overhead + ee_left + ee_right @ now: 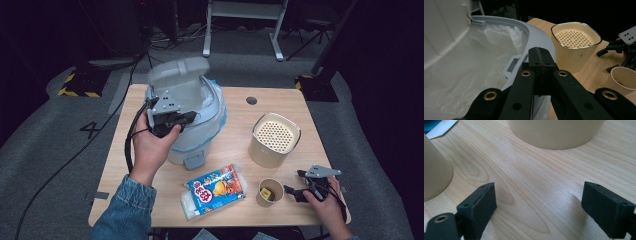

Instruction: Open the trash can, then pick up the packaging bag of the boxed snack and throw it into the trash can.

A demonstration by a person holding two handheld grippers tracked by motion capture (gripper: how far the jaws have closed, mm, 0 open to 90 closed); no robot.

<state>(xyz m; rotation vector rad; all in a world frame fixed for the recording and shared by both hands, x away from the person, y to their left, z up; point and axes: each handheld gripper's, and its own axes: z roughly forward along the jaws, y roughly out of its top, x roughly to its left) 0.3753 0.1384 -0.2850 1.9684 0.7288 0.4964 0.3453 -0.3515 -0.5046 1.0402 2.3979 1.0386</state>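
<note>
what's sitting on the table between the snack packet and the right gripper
A paper cup with something small and yellow inside stands between the snack packet and the right gripper, as the high view shows.

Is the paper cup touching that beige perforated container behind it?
Apart. The high view shows bare table between the paper cup and the beige perforated container.
</note>
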